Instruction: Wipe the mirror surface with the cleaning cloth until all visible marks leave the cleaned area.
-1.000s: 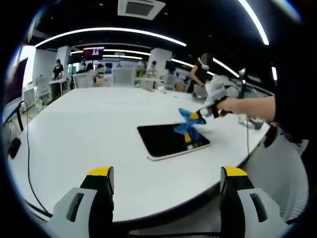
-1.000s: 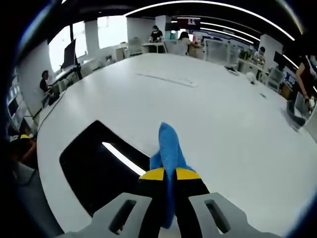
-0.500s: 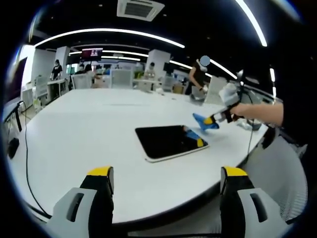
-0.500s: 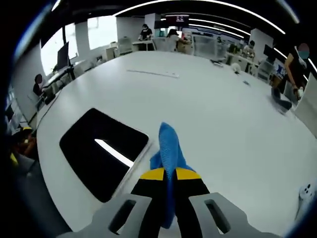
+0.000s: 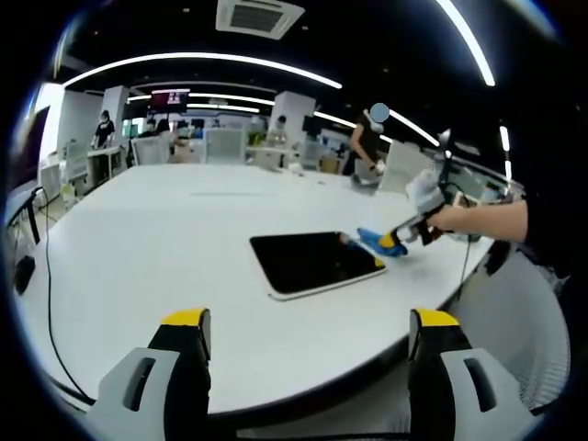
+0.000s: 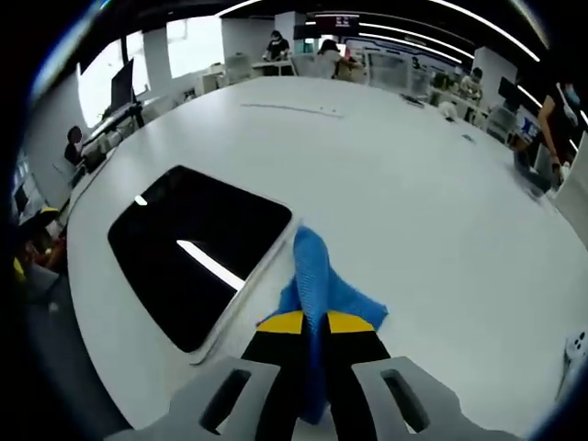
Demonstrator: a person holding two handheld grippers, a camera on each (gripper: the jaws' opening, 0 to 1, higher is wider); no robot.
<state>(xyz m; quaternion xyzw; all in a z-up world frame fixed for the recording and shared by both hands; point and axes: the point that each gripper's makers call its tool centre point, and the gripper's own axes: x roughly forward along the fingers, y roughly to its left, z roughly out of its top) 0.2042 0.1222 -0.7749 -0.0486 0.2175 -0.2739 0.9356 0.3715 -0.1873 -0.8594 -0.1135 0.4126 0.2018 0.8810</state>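
Right tongs (image 6: 313, 323) clamp the blue cleaning cloth (image 6: 317, 276) on the worktop (image 6: 386, 184) beside the mirror (image 6: 197, 243); left tongs (image 5: 308, 335) gape empty. Risk: cloth rests off-glass, leaving marks unwiped.

No text, label, brand or number can be read. A wall-mounted dark screen with a red band (image 5: 173, 96) is seen at the far left, its content too blurred.
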